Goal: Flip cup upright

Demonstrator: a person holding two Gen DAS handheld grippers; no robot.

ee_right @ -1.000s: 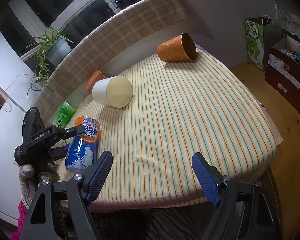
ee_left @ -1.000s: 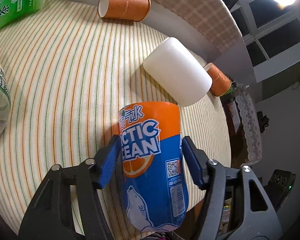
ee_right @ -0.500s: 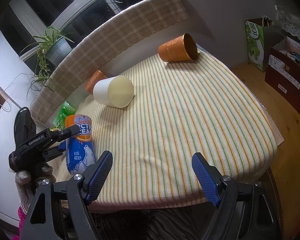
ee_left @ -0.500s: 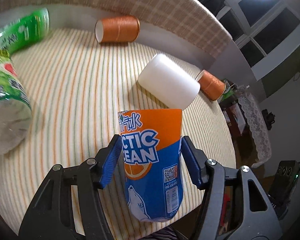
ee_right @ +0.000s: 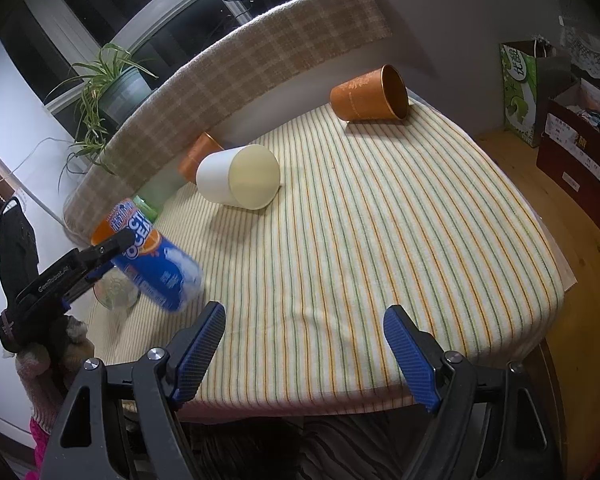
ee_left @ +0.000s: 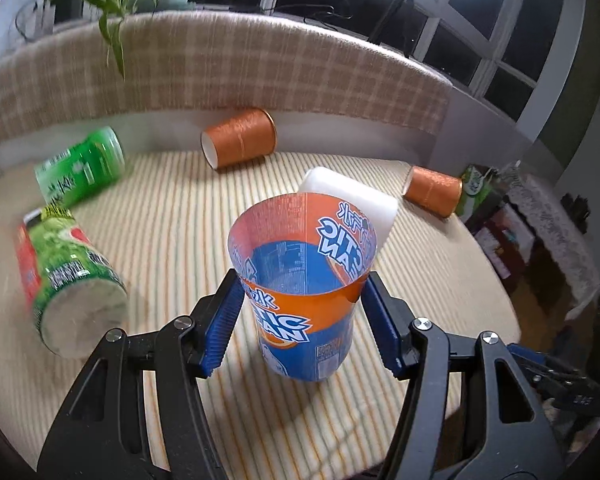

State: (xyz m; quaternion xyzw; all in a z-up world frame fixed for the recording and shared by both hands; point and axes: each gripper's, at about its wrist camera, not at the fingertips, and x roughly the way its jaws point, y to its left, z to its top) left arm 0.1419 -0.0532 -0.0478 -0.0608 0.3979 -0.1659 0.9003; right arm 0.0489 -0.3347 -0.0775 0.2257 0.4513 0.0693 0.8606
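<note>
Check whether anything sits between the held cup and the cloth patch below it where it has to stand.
Nothing visible does. The left claw grips the orange-and-blue cup, mouth up but tilted, over bare striped tablecloth. The white cup lies behind it and the green-labelled cup off to its side.
</note>
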